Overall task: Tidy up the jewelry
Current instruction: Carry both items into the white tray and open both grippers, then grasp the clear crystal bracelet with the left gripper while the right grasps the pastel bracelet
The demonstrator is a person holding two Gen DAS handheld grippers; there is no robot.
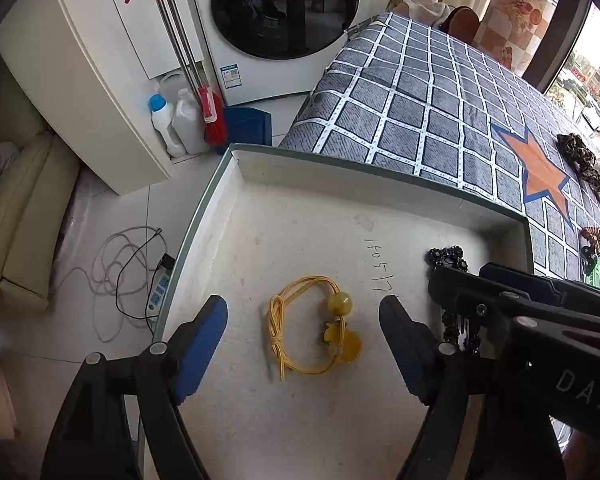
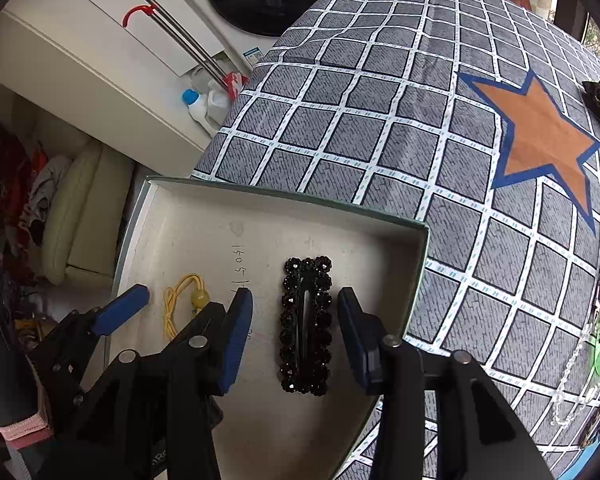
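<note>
Left wrist view: the left claw [image 1: 302,344] gapes wide over a yellow cord bracelet [image 1: 312,328] lying in the box [image 1: 340,170]; limp and light, best pinched at its glossy bead.

Right wrist view: the right claw [image 2: 294,340] straddles, unclosed, a stiff black beaded hair clip [image 2: 306,326], probably slippery; grip across its narrow sides.

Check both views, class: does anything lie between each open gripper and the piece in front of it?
Nothing visible does. The left gripper straddles the yellow cord and the right gripper straddles the black clip, both inside the box.
</note>
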